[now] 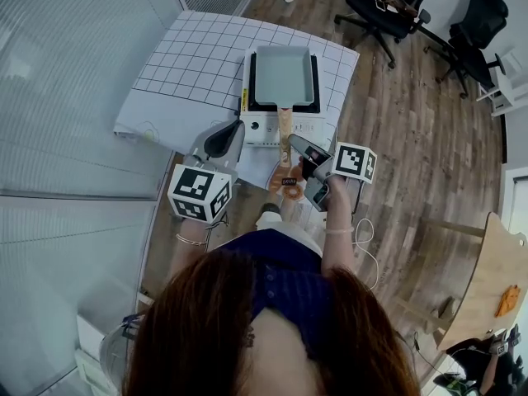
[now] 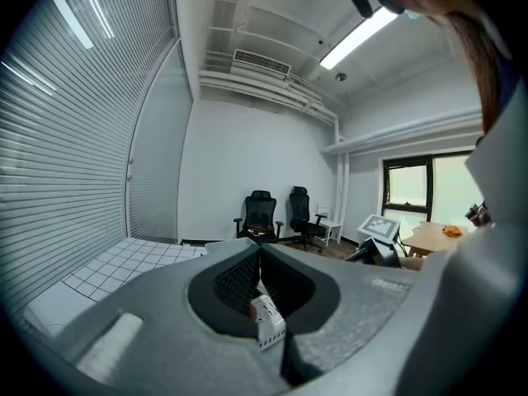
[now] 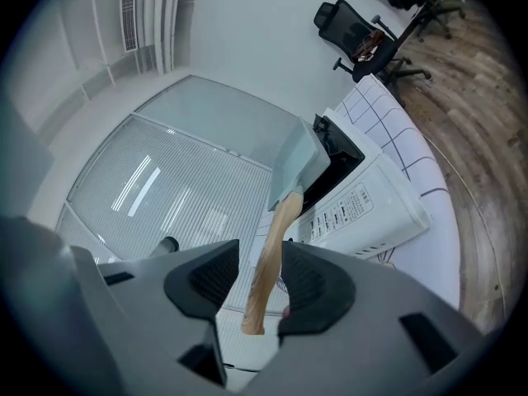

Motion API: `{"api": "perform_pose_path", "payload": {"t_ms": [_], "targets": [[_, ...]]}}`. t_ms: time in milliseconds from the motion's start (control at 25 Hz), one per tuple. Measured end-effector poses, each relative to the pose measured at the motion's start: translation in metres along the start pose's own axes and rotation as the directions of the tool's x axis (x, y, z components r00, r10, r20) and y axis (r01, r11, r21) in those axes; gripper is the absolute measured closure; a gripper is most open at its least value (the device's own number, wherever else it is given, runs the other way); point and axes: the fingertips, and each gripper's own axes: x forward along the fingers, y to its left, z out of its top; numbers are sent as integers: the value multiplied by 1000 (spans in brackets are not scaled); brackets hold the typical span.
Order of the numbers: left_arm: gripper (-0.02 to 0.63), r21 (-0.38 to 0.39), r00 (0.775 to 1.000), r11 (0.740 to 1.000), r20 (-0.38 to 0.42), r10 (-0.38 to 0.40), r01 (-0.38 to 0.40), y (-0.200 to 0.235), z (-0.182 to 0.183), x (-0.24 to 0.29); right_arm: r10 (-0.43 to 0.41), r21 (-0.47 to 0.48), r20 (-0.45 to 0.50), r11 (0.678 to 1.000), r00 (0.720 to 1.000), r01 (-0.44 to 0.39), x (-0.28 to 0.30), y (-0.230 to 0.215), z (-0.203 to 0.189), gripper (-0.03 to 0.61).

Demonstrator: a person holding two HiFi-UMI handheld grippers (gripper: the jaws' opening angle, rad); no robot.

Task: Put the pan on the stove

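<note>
The pale blue-green rectangular pan (image 1: 284, 74) rests on the white tabletop stove (image 1: 264, 126), and its wooden handle (image 1: 285, 126) sticks out over the table's near edge toward me. My right gripper (image 1: 299, 170) is at the handle's end. In the right gripper view the handle (image 3: 268, 271) runs between the two pads of the right gripper (image 3: 260, 275), with a gap showing on its left side; the pan (image 3: 297, 167) and the stove (image 3: 363, 209) lie beyond. My left gripper (image 1: 221, 141) hangs left of the stove, away from the pan, and the left gripper (image 2: 260, 275) has its pads together, holding nothing.
The stove stands on a white gridded table (image 1: 190, 64) beside a glass wall with blinds at the left. Two black office chairs (image 1: 388, 2) (image 1: 474, 23) stand on the wooden floor at the back right. A wooden table (image 1: 495, 279) is at the right, and a white cable (image 1: 363, 238) lies on the floor.
</note>
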Motion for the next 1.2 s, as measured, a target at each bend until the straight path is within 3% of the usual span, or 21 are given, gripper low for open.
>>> {"api": "perform_pose_path", "payload": {"t_ms": [480,680,1000,1200], "targets": [[601,10,999,1000,27,-17,17,-16,5,-20,-95,-184,111,976,989,114,-25,29,-2,494],[601,4,999,1000,46,-28,28,-21,5,-30,-149,-311,167,930,975,195,-35,48,-6,549],[601,-4,996,999,70,-46,46,-36,6,-51,-153,-445,219,863,964,238,-52,80,-23,568],[601,20,994,998,84,-67,65,-46,8,-61,-127,-475,250,848,960,236,-56,93,-32,568]]}}
